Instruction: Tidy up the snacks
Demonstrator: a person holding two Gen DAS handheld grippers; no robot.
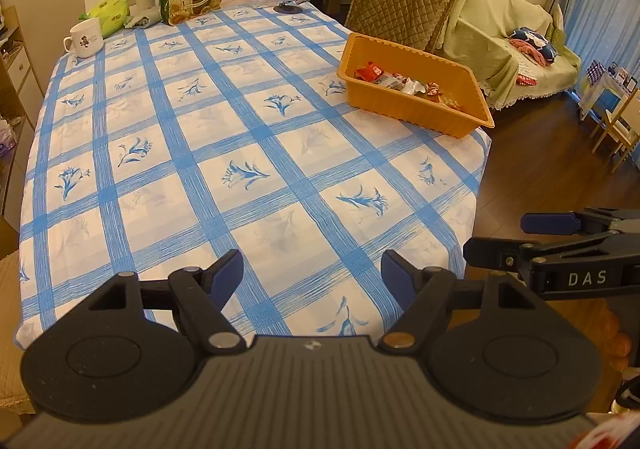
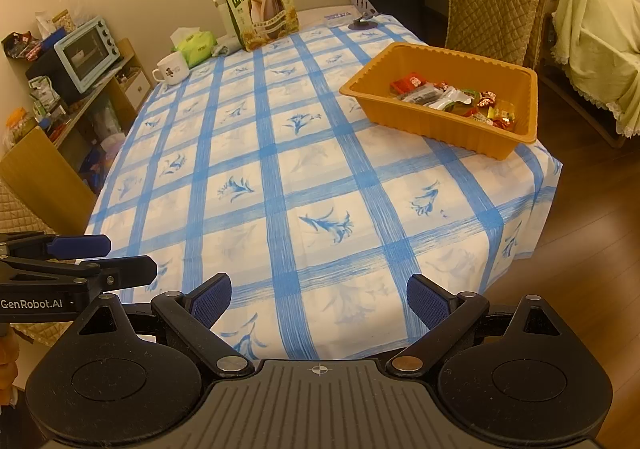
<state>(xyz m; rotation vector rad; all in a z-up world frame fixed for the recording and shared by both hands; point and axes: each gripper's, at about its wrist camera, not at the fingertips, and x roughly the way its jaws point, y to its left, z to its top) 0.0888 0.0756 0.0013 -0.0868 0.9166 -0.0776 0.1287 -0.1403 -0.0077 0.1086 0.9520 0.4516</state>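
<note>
Blue-checked cloth covered the desk (image 2: pixel 280 169). Toward its far right edge sat an orange tray (image 2: pixel 440 129) holding what looked like wrapped snacks (image 2: pixel 452 95). Both the left gripper (image 1: pixel 312 275) and right gripper (image 2: pixel 319 299) hovered near the front edge, fingers spread apart, holding nothing.

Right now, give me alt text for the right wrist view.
An orange tray of wrapped snacks sits at the right edge of a blue-checked table. The open, empty right gripper hovers near; a sunflower seed bag stands far back.
</note>
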